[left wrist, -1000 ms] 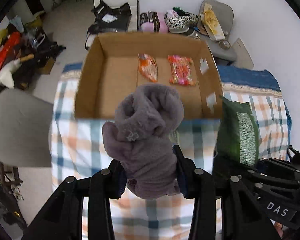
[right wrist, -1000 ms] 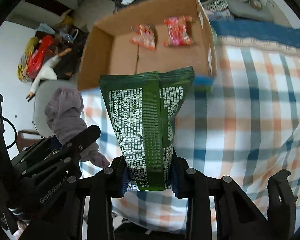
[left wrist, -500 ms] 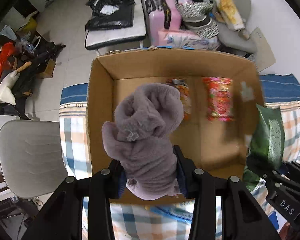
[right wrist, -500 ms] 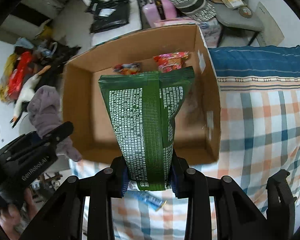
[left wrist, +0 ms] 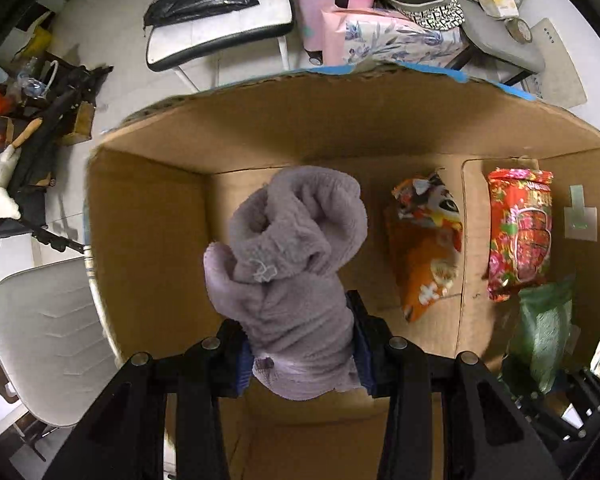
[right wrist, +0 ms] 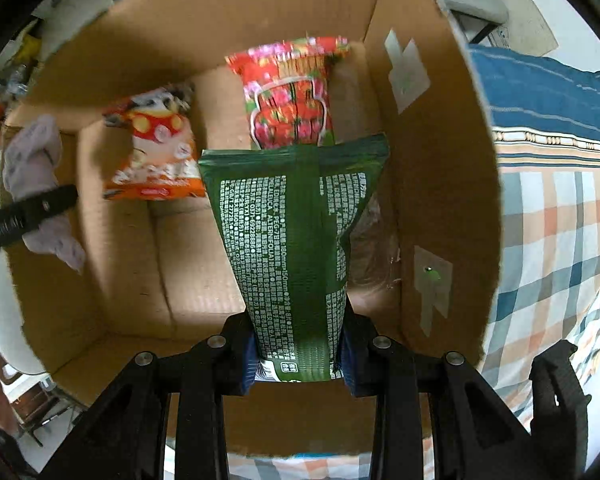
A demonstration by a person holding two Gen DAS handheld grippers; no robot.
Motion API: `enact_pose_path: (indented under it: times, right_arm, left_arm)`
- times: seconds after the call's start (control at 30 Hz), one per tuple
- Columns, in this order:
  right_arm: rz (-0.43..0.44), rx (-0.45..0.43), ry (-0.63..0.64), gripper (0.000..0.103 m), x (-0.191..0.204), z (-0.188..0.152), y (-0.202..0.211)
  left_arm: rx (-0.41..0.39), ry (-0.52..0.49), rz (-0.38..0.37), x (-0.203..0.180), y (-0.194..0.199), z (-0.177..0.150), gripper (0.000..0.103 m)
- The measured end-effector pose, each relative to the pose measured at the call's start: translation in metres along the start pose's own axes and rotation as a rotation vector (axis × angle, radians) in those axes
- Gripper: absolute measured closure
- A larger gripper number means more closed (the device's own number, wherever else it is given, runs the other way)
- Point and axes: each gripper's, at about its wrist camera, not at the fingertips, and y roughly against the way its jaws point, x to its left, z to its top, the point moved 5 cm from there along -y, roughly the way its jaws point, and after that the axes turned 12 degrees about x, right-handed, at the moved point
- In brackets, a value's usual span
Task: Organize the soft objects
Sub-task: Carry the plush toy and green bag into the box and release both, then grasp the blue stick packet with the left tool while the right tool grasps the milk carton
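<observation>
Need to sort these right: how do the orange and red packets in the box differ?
The orange packet is wider and lies slanted; the red packet is narrower, lies straighter, and sits nearer the box's right wall. Both lie flat on the cardboard box floor, untouched by either gripper.

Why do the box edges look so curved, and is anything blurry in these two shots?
Left wrist view: the fisheye lens bows the cardboard box rim, and dark corners ring the picture; the purple cloth is sharp, the green packet smeared. Right wrist view: the same bending; the red packet is slightly blurred, the left claw streaked.
</observation>
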Motion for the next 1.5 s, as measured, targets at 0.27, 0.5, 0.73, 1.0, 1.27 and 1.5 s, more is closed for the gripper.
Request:
enact_pose_path:
  times: [0.27, 0.5, 0.73, 1.0, 1.27, 1.5]
  right_arm:
    - [-0.058, 0.068, 0.006, 0.068, 0.002, 0.008, -0.030]
    - [-0.094, 0.091, 0.038, 0.047, 0.013, 0.010, -0.031]
    - [-0.109, 0.034, 0.060, 0.020, 0.025, 0.003, -0.009]
    - [-0.070, -0.043, 0.062, 0.002, 0.037, -0.013, 0.031]
    - [-0.067, -0.174, 0.091, 0.002, 0.040, -0.055, 0.047]
    - [-0.071, -0.265, 0.114, 0.002, 0.039, -0.096, 0.067]
  left_arm:
    - [0.026, -0.014, 0.010, 0.001, -0.011, 0.017, 0.062]
    - [0.011, 0.001, -0.014, 0.003, 0.000, 0.015, 0.051]
    - [-0.038, 0.015, -0.041, 0.007, 0.023, 0.008, 0.020]
    - [-0.138, 0.008, -0.058, 0.003, 0.053, -0.035, 0.005]
    - [-0.301, 0.030, -0.057, -0.006, 0.079, -0.112, 0.005]
    - [-0.401, 0.040, -0.034, -0.012, 0.103, -0.159, 0.004]
